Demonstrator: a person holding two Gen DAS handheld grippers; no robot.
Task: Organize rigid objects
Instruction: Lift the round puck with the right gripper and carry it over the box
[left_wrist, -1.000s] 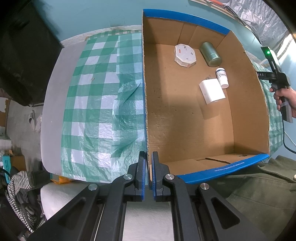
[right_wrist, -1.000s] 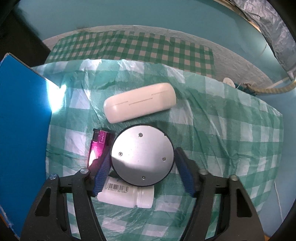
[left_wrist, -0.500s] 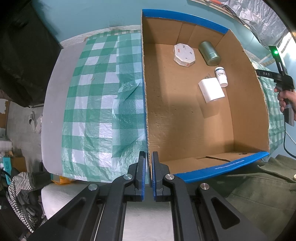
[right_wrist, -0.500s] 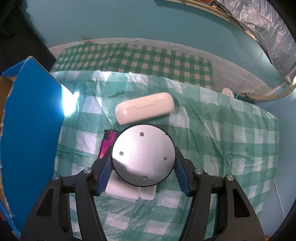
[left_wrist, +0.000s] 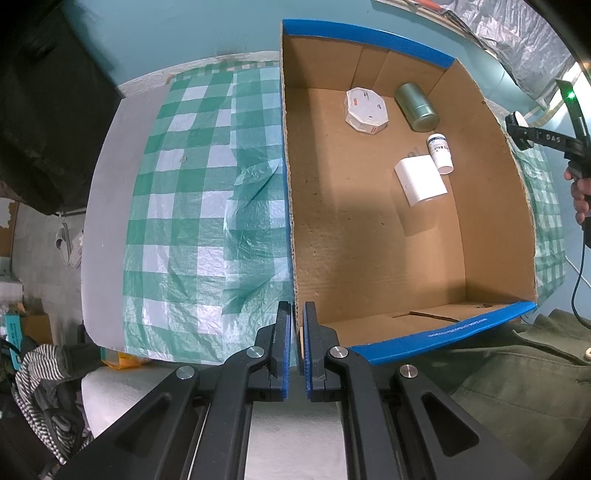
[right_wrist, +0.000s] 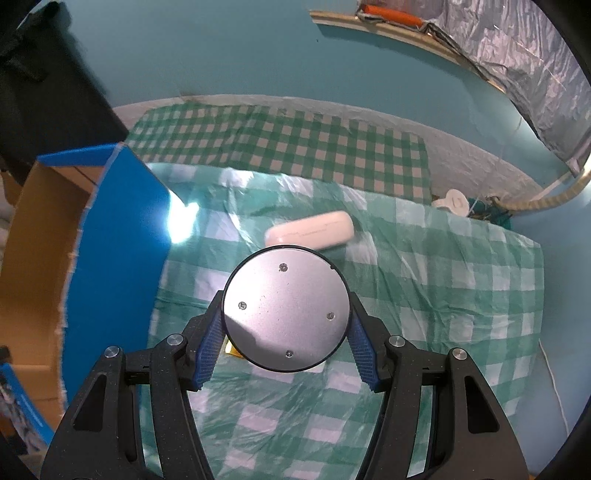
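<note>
Now I've got the disc (right_wrist: 286, 309) pinched in the R claw (right_wrist: 286, 345), clear of the cloth (right_wrist: 443, 295); L claw (left_wrist: 297, 350) clamps the box (left_wrist: 291, 229) wall. Next: carry it left over the rim, then let go.

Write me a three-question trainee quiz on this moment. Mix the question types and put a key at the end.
1. True or false: the right gripper is shut on the round silver disc.
2. Which thing lies inside the cardboard box? A) the white oblong case B) the green metal can C) a red cup
3. Fill in: the left gripper is clamped on the box's ____ wall, with one finger inside and one outside.

Key: 1 true; 2 B, next to the white octagonal box, the small white bottle and the white block; 3 left.
</note>
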